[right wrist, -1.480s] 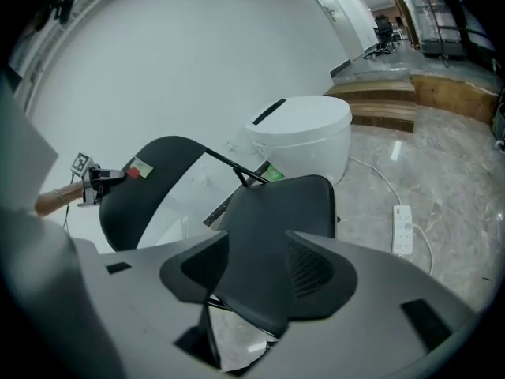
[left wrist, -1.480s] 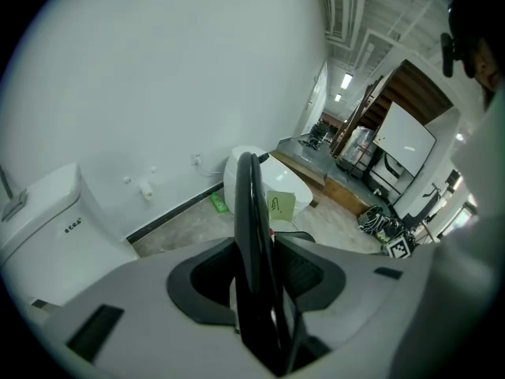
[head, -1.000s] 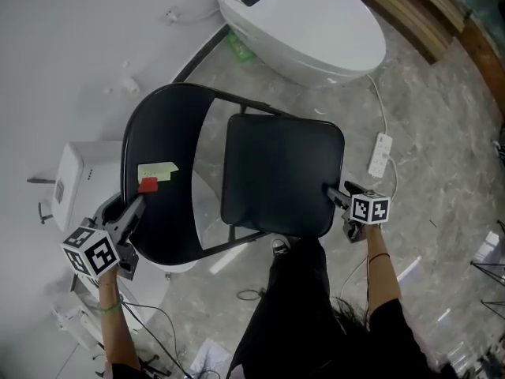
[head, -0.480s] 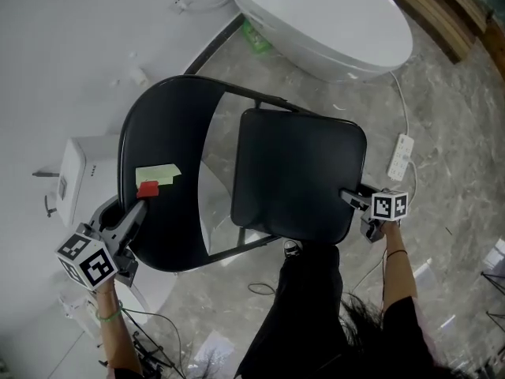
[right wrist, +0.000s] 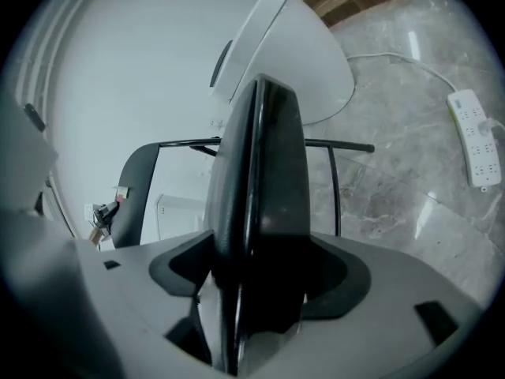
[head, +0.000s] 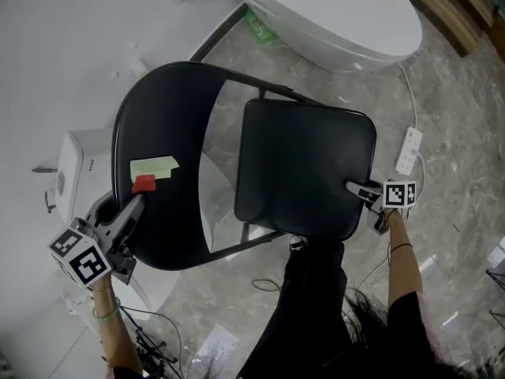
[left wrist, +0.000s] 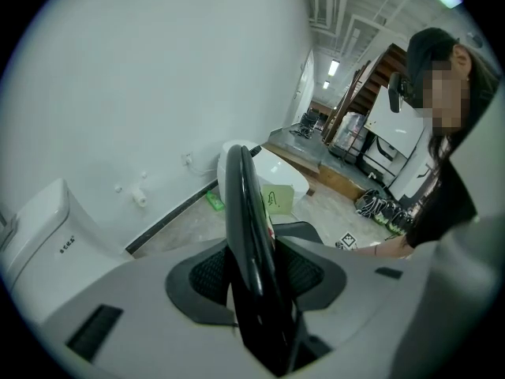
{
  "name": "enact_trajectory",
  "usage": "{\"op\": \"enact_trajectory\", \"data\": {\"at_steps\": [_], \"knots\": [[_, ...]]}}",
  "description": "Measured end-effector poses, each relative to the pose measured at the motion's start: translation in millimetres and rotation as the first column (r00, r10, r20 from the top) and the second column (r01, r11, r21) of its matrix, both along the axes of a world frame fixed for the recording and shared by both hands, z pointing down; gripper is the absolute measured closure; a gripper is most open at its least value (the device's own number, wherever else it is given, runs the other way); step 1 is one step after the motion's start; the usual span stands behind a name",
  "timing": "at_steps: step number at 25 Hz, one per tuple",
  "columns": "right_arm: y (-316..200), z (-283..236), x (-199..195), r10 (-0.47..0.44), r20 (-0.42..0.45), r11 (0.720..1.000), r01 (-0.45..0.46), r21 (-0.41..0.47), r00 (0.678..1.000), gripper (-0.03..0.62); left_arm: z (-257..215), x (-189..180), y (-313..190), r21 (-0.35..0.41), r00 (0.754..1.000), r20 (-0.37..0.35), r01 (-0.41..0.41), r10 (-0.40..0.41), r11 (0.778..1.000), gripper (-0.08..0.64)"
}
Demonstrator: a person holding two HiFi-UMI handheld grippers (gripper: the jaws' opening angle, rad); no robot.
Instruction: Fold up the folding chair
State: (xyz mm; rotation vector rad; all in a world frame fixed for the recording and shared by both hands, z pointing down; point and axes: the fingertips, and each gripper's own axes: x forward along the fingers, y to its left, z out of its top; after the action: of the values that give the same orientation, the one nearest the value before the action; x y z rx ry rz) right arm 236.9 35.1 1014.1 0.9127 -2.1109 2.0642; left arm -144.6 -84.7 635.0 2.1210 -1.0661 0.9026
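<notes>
1. Head view.
   - The folding chair (head: pixel 237 172) stands unfolded on a marbled floor (head: pixel 442 235), seen from above. Its legs are mostly hidden under the seat (head: pixel 304 168).
   - The left gripper (head: pixel 134 205) is clamped on the lower rim of the backrest (head: pixel 158 117), just below a yellow note (head: pixel 154 166) and a red tag (head: pixel 144 183).
   - The right gripper (head: pixel 357 188) is on the seat's right edge, with its pads lost behind the padding.
   - A white fixture (head: pixel 331 14) is cut off at the top of the picture.
   - A power strip (head: pixel 409 150) lies right of the seat.
   - A white box (head: pixel 71 172) is partly covered by the backrest.
   - The person's dark trousers (head: pixel 308 306) hide the chair's near side.
2. Left gripper view.
   - The left gripper (left wrist: pixel 256 290) pinches the backrest (left wrist: pixel 245 227), which is seen edge-on with both pads against it.
   - The yellow note (left wrist: pixel 276 200) shows behind it, and its writing is too small to read.
   - The seat (left wrist: pixel 296 231) is only a sliver.
3. Right gripper view.
   - The jaws of the right gripper (right wrist: pixel 252 290) have just been opening.
   - The thick seat (right wrist: pixel 264 164) fills the gap, with the pads on either face.
   - The backrest (right wrist: pixel 134 188) is far off and small, and the left gripper on it is blurred.
   - The power strip (right wrist: pixel 476 136) is cut by the right margin.
</notes>
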Motion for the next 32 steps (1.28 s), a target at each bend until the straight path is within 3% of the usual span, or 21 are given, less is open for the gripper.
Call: {"op": "enact_trajectory", "data": {"at_steps": [8, 11, 18, 27, 32], "knots": [[15, -12, -3, 0.021, -0.087, 1.000, -0.023, -0.019, 0.996, 0.261, 1, -7, 4, 0.003, 0.999, 0.019, 0.028, -0.028, 1.000, 0.402], [17, -36, 3, 0.055, -0.112, 0.998, -0.054, 0.013, 0.992, 0.261, -9, 2, 3, 0.010, 1.000, 0.026, 0.014, -0.014, 1.000, 0.402], [28, -87, 7, 0.081, -0.153, 0.997, -0.083, -0.006, 0.985, 0.276, -30, 18, -1, 0.032, 0.999, 0.002, -0.043, 0.043, 0.999, 0.402], [24, -196, -10, 0.139, -0.084, 0.988, -0.132, 0.078, 0.987, 0.333, -82, 47, 1, 0.039, 0.997, 0.022, -0.071, 0.071, 0.997, 0.402], [19, -253, -37, 0.095, -0.050, 0.987, -0.087, 0.135, 0.994, 0.357, -122, 80, 12, 0.047, 0.997, -0.023, -0.073, 0.075, 0.996, 0.414]]}}
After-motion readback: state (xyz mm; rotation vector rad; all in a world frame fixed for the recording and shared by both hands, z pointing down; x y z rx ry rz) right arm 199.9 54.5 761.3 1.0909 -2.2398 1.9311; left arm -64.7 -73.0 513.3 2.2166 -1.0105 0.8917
